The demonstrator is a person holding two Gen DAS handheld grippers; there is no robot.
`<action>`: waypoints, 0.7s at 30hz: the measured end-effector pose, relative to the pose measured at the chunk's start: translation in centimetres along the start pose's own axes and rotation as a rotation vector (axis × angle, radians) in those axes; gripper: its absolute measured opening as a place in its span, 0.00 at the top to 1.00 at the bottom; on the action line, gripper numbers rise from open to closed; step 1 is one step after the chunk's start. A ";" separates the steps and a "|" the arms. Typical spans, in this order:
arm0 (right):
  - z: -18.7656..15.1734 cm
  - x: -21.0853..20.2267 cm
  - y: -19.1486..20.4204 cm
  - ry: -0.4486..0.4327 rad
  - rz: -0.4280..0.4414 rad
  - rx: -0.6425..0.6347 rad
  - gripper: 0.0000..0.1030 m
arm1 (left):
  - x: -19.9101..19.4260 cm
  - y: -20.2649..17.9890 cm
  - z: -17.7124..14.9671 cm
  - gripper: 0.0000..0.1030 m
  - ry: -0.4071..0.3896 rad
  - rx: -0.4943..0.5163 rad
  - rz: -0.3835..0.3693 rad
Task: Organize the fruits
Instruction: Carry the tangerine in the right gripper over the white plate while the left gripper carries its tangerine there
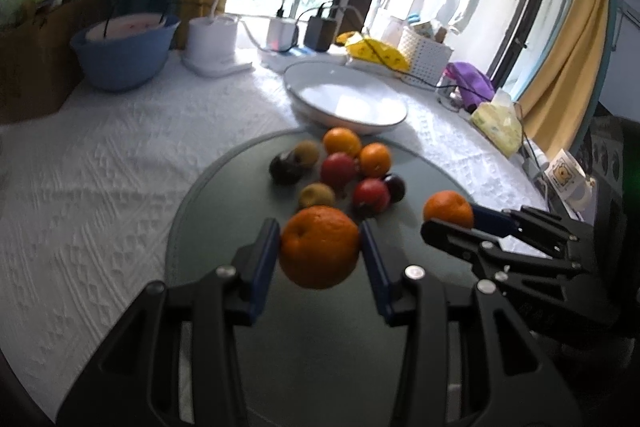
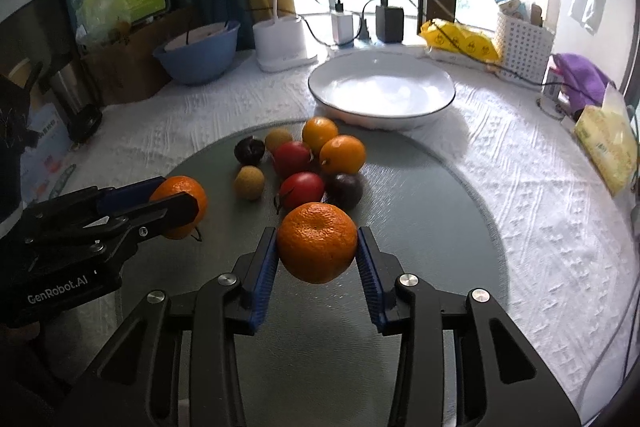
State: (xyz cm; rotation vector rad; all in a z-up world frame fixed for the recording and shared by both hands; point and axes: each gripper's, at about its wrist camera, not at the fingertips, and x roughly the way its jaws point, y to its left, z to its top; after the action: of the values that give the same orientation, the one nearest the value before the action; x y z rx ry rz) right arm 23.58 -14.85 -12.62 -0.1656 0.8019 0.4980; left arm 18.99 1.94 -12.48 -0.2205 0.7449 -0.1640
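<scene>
Both grippers, left [image 1: 320,247] & right [image 2: 317,247], each clamp one orange, w/ round peel possibly slipping if carried to white bowl [image 2: 440,107] too fast.

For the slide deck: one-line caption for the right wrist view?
Right hand-held gripper shut on an orange above remaining fruit; white bowl empty behind.
</scene>
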 end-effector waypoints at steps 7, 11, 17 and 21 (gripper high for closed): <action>1.6 -2.1 -1.5 -0.073 -0.020 0.002 0.60 | -0.8 -1.8 2.2 0.58 -0.055 0.042 -0.005; 2.9 -2.8 -2.5 -0.109 -0.036 -0.002 0.60 | -1.0 -2.3 3.5 0.58 -0.081 0.057 -0.007; 4.7 -3.0 -4.0 -0.141 -0.055 -0.015 0.60 | -0.6 -3.1 5.7 0.58 -0.119 0.080 -0.015; 6.1 -2.8 -4.8 -0.160 -0.068 -0.025 0.60 | -0.2 -3.7 7.1 0.58 -0.143 0.097 -0.025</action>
State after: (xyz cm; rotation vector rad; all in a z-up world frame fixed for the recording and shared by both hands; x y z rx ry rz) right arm 28.21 -18.06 -6.65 -0.1734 0.6318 0.4514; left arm 23.46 -0.64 -6.36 -0.1478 0.5911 -0.2050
